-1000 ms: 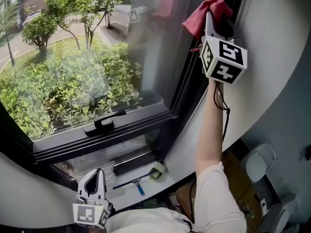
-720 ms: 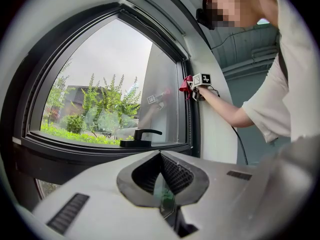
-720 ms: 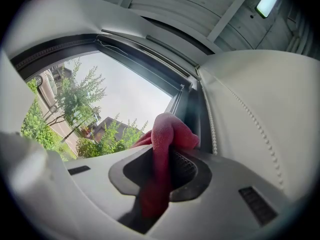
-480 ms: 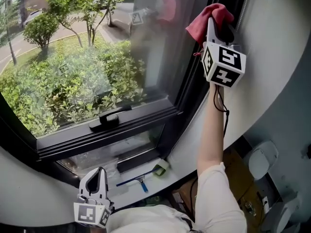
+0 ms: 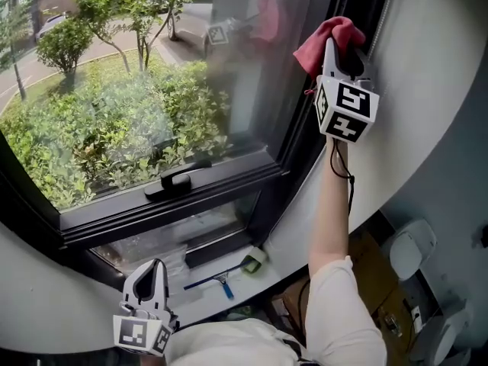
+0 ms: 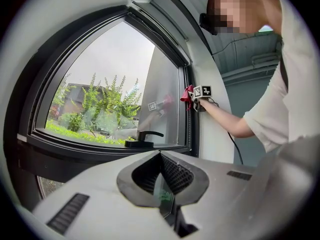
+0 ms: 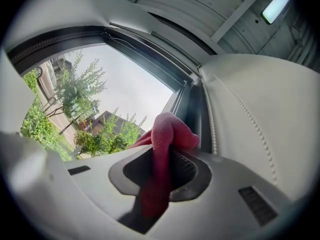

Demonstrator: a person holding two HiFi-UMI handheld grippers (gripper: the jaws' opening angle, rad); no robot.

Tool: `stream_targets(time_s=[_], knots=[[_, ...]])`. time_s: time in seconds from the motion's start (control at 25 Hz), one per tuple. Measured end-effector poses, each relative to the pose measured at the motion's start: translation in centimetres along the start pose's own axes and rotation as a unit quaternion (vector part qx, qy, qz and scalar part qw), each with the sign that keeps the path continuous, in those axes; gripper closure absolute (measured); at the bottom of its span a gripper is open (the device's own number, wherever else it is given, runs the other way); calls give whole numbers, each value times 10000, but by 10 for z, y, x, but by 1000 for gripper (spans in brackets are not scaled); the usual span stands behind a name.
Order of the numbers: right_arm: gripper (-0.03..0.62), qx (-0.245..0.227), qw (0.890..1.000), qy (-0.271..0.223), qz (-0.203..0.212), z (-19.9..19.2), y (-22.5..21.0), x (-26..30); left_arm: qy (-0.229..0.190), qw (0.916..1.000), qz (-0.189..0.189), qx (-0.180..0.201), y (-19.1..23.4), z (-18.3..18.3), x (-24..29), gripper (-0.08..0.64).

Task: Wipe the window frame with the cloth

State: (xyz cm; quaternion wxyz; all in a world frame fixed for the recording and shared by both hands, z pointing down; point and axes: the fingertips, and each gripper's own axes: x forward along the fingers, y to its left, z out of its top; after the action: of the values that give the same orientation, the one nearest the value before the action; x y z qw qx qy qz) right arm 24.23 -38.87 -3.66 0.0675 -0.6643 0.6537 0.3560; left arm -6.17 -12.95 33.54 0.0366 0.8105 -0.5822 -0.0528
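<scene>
Gripping the red cloth (image 5: 314,44), the right tool (image 5: 338,46) holds it at the window frame (image 5: 293,147); the left tool (image 5: 155,271) is clenched, empty.

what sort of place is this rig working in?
Likely indoors, in a room at a large window: dark window frame with a handle, shrubs and a street outside, a squeegee on the sill.

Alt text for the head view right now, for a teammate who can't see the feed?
The right gripper, raised at arm's length, clamps a red cloth at the dark window frame right of the glass. The left gripper sits low near the sill, jaws together and empty; a blue-handled squeegee lies on the sill.
</scene>
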Motion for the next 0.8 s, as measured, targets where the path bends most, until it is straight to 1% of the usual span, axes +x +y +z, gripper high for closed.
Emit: stream_targets(time_s=[0.28,0.44,0.8], knots=[[503,-2,10000,64,-19,-16,8,-11,-23,10000,-7,7,2,2,-7,552],[503,140,9999,81,1,-23,11,-16,-38,10000,-6,-3,2,3,-10,552],[503,122,9996,237,31,-39,17,-26,-11,10000,82,-20,2,-1,-17,552]])
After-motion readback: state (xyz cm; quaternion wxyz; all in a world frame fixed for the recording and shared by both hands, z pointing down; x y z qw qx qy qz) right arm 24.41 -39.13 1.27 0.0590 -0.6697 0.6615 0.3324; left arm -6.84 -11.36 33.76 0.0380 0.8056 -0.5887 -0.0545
